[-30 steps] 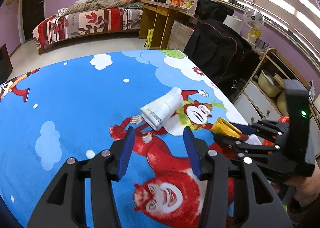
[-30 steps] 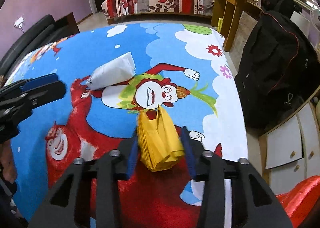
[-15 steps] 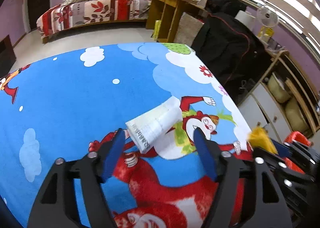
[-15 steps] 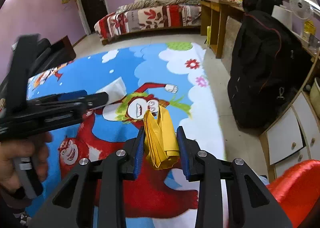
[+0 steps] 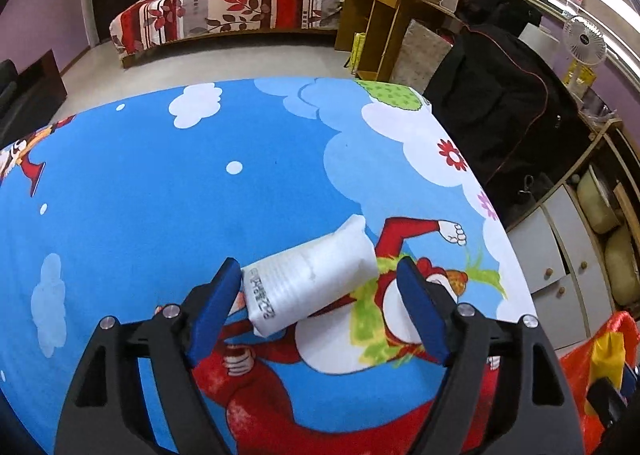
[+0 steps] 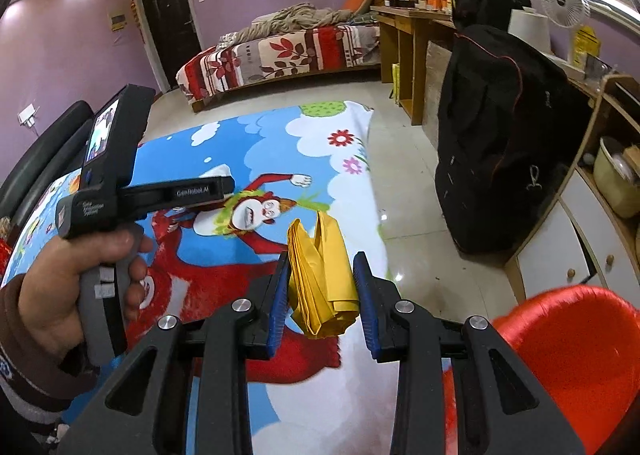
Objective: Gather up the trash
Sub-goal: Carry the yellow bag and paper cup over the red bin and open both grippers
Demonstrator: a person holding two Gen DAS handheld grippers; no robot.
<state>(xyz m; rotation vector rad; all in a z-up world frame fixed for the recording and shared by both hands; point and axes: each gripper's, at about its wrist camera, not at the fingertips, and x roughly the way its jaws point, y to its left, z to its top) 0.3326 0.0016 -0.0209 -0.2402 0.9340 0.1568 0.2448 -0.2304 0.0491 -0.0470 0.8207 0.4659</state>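
A white crumpled wrapper (image 5: 310, 275) with printed text lies on the cartoon-printed table cloth (image 5: 160, 183). My left gripper (image 5: 320, 303) is open, its blue pads on either side of the wrapper's near end, apart from it. My right gripper (image 6: 322, 291) is shut on a folded yellow paper wad (image 6: 322, 271) and holds it lifted above the table's right edge. The left gripper body (image 6: 120, 175) and the hand holding it show in the right wrist view. A red bin (image 6: 568, 351) sits low at the right, also partly seen in the left wrist view (image 5: 588, 367).
A black bag (image 6: 500, 143) stands on the floor right of the table. White cabinets (image 6: 580, 255) line the right wall. A bed (image 5: 224, 15) and wooden desk (image 5: 384, 3) are at the far side. A black sofa (image 6: 44, 159) is left of the table.
My left gripper has moved forward and opened wider around the white wrapper. My right gripper has lifted the yellow wad and swung right, toward the red bin.
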